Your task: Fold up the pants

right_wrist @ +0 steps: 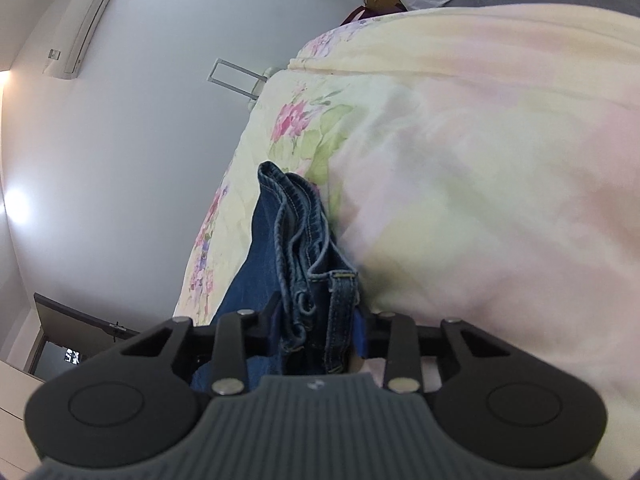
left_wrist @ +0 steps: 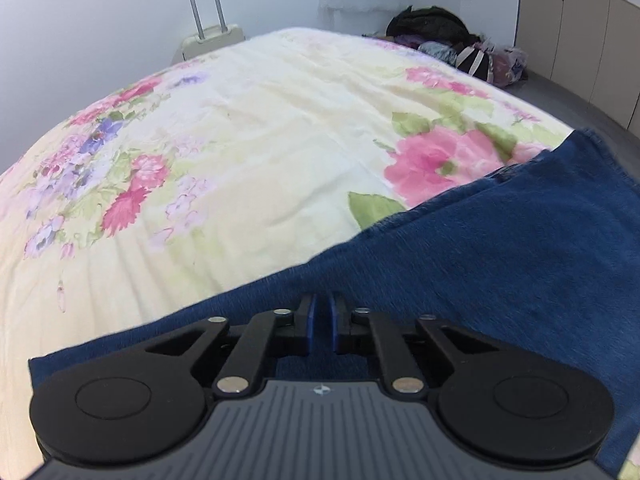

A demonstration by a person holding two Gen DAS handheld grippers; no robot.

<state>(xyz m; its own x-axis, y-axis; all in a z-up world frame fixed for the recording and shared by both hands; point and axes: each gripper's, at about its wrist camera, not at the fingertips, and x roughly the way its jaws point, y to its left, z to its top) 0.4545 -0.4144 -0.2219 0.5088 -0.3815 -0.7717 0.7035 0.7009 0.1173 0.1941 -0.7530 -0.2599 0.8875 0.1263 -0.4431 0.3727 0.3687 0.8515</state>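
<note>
The blue denim pants point(left_wrist: 480, 264) lie across the near right part of a flowered bedspread point(left_wrist: 248, 140). My left gripper point(left_wrist: 321, 320) sits low over the denim near its edge. Its blue pads point(left_wrist: 311, 320) are almost together, and denim fills the narrow gap between them. In the right wrist view the bunched waistband point(right_wrist: 304, 240), with its stitched seams and a belt loop point(right_wrist: 340, 312), runs up from between the fingers. My right gripper point(right_wrist: 316, 328) is shut on that bundle, and the cloth hides most of its pads.
A cream suitcase point(left_wrist: 212, 36) with a raised handle stands against the wall behind the bed. Bags and clothes point(left_wrist: 452, 48) are piled on the floor at the far right, beside beige cupboard doors point(left_wrist: 580, 40). An air conditioner point(right_wrist: 86, 20) hangs on the wall.
</note>
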